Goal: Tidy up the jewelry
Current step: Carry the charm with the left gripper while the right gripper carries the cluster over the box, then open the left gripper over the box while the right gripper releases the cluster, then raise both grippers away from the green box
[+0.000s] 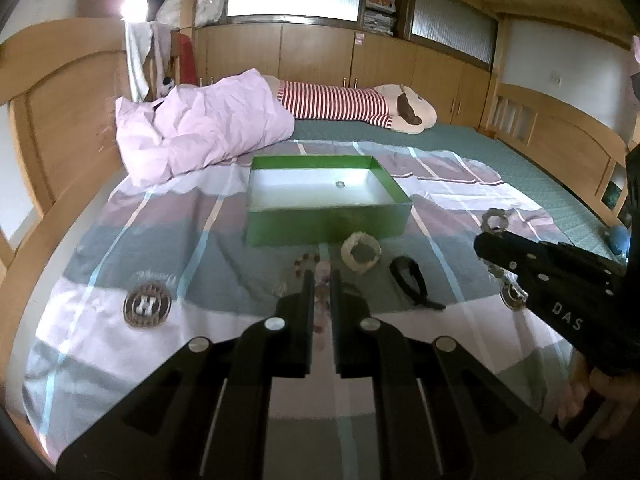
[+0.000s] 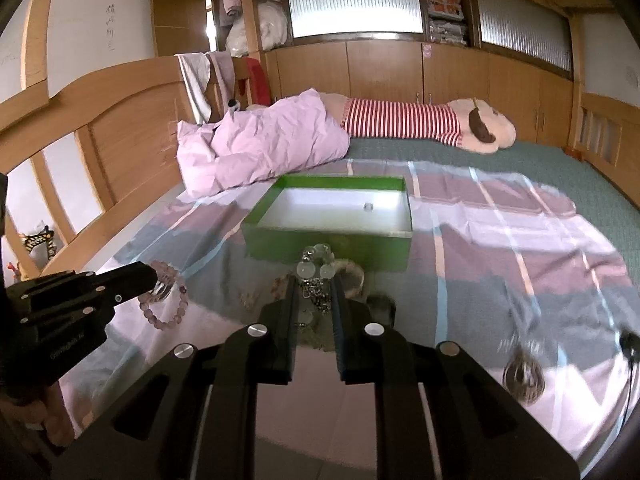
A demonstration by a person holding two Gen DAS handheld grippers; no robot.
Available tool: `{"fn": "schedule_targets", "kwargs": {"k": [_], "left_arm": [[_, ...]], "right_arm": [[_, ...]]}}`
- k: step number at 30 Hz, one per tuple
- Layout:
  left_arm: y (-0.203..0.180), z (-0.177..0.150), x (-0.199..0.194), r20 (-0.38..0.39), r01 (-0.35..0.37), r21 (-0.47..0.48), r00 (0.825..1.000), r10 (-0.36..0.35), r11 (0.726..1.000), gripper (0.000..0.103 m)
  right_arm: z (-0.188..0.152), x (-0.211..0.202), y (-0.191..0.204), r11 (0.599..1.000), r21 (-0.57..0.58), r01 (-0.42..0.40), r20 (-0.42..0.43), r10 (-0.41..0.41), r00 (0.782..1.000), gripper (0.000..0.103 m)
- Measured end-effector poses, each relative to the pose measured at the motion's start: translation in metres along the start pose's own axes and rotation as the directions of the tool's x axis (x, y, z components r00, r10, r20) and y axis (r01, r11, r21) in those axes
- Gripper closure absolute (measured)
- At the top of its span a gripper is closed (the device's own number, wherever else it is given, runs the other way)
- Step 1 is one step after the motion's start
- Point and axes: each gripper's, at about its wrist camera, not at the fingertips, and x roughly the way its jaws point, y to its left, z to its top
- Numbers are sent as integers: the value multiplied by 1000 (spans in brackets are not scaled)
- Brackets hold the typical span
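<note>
- Nearest the lens, the left gripper (image 1: 322, 280) is clenched on a pink bead bracelet (image 2: 166, 300). The right wrist view shows the loop hanging from its tip above the bedsheet (image 1: 200, 256) — lifted clear, I judge, so it can be carried instead of dragged across the cloth.
- Left of that gripper, a round badge-like piece (image 1: 147, 305) lies flat on the sheet, untouched and well apart from the rest.
- Straight ahead, the green box (image 1: 328, 222) sits open with its white floor showing; one small ring (image 1: 340, 184) lies inside. It looks like the place where everything is meant to end up, and most pieces are not yet in it.
- Just before the box's near wall lie loose items: a small string of coloured beads (image 1: 306, 262), a pale bangle (image 1: 360, 254) and, to its right, a black band (image 1: 408, 278).
- Further right, the right gripper (image 2: 316, 284) is closed on a clear bead and silver chain bracelet (image 2: 318, 266). Its beads bunch between and above the fingertips, and it points towards the box — poised, it seems, for a drop over the near wall.
- Both hands carry a piece at once, probably to save a trip.
</note>
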Motion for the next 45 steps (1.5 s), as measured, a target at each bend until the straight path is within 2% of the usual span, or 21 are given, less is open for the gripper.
{"fn": "schedule_targets", "kwargs": {"k": [2, 6, 11, 13, 16, 21, 22, 23, 24, 25, 26, 28, 30, 32, 34, 36, 38, 39, 41, 44, 45], "left_arm": [[1, 19, 11, 7, 6, -1, 1000, -6, 1000, 95], [9, 50, 51, -35, 35, -62, 999, -37, 997, 95], [16, 93, 128, -88, 60, -93, 994, -68, 994, 95], [22, 107, 157, -88, 42, -94, 995, -50, 995, 95], [33, 118, 195, -106, 8, -88, 994, -17, 996, 95], [39, 120, 229, -150, 16, -88, 988, -29, 996, 95], [38, 119, 233, -156, 22, -82, 987, -35, 996, 95], [38, 119, 234, -159, 26, -79, 986, -39, 997, 94], [38, 119, 235, -155, 32, -74, 987, -43, 997, 74], [38, 119, 233, -142, 34, -63, 989, -43, 997, 54], [39, 120, 231, -123, -9, -54, 992, 2, 999, 34], [43, 128, 216, -65, -36, -36, 997, 34, 999, 31], [45, 141, 195, -36, -37, -28, 999, 36, 999, 31], [45, 160, 151, 58, -49, -20, 997, 50, 999, 31], [43, 174, 102, 152, -57, -11, 987, 58, 998, 31], [41, 178, 42, 254, -86, -21, 963, 89, 996, 19], [42, 161, -7, 322, -83, -70, 941, 101, 994, 12], [43, 150, -20, 330, -72, -80, 939, 95, 994, 12], [42, 115, -44, 337, -65, -73, 938, 86, 995, 12], [40, 45, -60, 327, -149, -65, 931, 162, 987, 12], [40, 30, -60, 300, -172, -68, 936, 184, 983, 12]], "right_arm": [[14, 16, -5, 1000, 7, 2, -8, -2, 1000, 87], [45, 64, -15, 997, 53, -54, -36, 56, 998, 87], [72, 128, -29, 997, 71, -44, -29, 46, 999, 87], [79, 158, -41, 994, 107, -39, -56, 45, 997, 87], [84, 191, -49, 995, 96, -7, -76, 14, 997, 87], [85, 216, -54, 997, 75, -2, -100, 9, 995, 87], [85, 220, -54, 998, 69, 0, -108, 8, 994, 85], [84, 224, -55, 998, 69, -4, -123, 13, 992, 73], [83, 226, -56, 998, 69, -8, -133, 18, 991, 60], [84, 225, -57, 998, 70, -2, -129, 11, 992, 48], [85, 218, -60, 997, 68, 18, -106, -11, 994, 46], [93, 205, -65, 997, 72, 17, -90, -10, 996, 46], [112, 170, -67, 995, 95, 8, -8, -8, 1000, 46], [130, 128, -65, 995, 98, -7, 88, -2, 996, 46], [140, 83, -60, 996, 89, -13, 178, -3, 984, 46], [133, 34, -56, 997, 80, 4, 265, -25, 964, 42], [112, -5, -56, 996, 83, 36, 323, -61, 944, 36], [101, -17, -57, 995, 88, 47, 335, -74, 939, 36], [75, -39, -61, 992, 117, 45, 315, -80, 946, 36], [45, -57, -60, 991, 125, 52, 264, -84, 961, 36], [32, -65, -56, 991, 118, 69, 253, -97, 963, 36]]}}
